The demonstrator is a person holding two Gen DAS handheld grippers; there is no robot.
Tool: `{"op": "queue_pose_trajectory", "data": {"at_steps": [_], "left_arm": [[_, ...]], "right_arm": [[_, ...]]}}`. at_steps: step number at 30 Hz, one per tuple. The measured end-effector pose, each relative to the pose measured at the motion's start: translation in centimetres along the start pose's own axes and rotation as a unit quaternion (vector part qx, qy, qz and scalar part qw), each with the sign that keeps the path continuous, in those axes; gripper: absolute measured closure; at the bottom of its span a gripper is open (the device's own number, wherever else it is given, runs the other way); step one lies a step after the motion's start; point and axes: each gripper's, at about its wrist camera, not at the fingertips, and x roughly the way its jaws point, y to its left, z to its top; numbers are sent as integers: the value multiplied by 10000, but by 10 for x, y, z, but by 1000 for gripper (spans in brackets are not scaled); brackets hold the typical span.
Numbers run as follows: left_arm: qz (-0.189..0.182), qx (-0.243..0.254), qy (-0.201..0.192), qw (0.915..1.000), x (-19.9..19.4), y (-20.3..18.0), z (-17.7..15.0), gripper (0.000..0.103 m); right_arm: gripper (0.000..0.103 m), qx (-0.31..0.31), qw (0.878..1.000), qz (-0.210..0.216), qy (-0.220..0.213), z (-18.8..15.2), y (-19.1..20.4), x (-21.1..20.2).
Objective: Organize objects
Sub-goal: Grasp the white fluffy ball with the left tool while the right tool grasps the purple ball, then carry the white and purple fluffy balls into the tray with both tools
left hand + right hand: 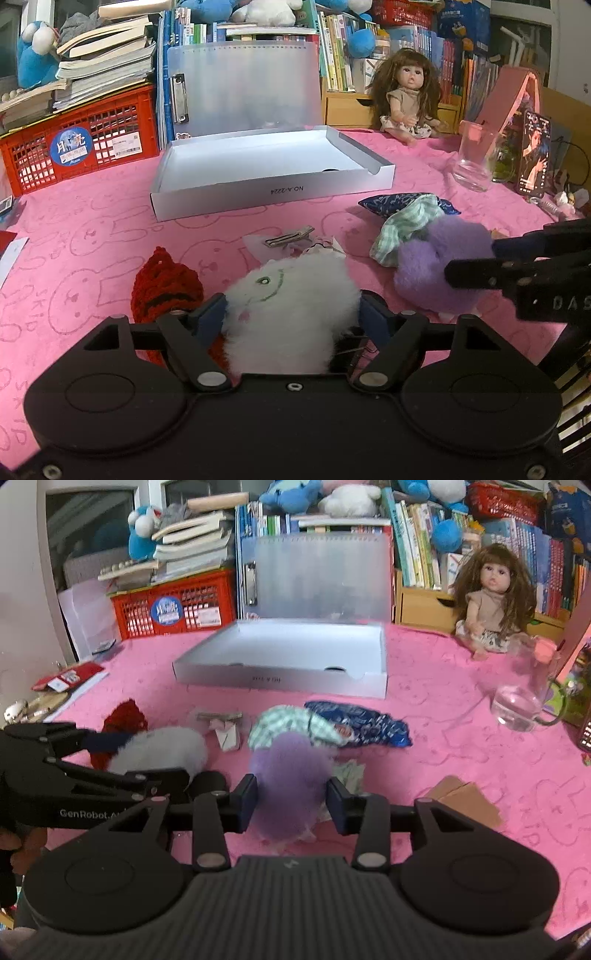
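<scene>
A white fluffy plush (pixel 291 295) lies low on the pink cloth between the pads of my left gripper (pixel 291 314), which press on its fur from both sides. A red knitted piece (pixel 162 284) lies against its left side. My right gripper (pixel 291 797) stands astride a purple fluffy plush (pixel 291 775), which is blurred; the pads sit at its flanks without squeezing it. The right gripper (pixel 472 258) reaches in from the right in the left wrist view. An open white box (pixel 273 192) lies beyond. A green checked pouch (pixel 291 720) and a blue patterned pouch (pixel 362 723) lie behind the purple plush.
A metal clip (pixel 288 238) and paper scraps lie mid-table. A glass (pixel 517 709) and a doll (pixel 487 602) stand at the right, cardboard pieces (pixel 465 801) near the right front. A red crate (pixel 77 147), a clear folder and books line the back.
</scene>
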Motion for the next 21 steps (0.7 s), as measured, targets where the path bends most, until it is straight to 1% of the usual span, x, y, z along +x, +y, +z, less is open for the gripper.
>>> {"op": "queue_pose_trajectory", "data": {"at_steps": [1, 4, 6, 7, 9, 11, 15, 21], "left_arm": [[11, 23, -5, 10000, 1, 0, 0, 26], [31, 53, -26, 10000, 3, -2, -2, 26], [79, 7, -56, 10000, 2, -1, -2, 33], [66, -51, -91, 9999, 0, 0, -2, 34], [32, -172, -128, 9998, -3, 4, -1, 39], [5, -284, -181, 9994, -8, 7, 1, 42], [-17, -290, -338, 9990, -16, 10, 10, 42], [-98, -287, -501, 9983, -20, 17, 37, 42]], "right_arm": [[42, -9, 10000, 6, 21, -1, 1, 2], [42, 6, 9999, 101, 96, -4, 2, 7], [48, 5, 9998, 104, 151, -6, 3, 10], [56, 15, 9998, 136, 147, -7, 3, 10], [59, 0, 9998, 165, 126, -7, 5, 8], [65, 14, 9998, 169, 49, -4, 6, 4], [65, 99, 9998, 143, -108, 4, 3, -3], [67, 157, 9990, 195, -359, 23, -2, -9]]}}
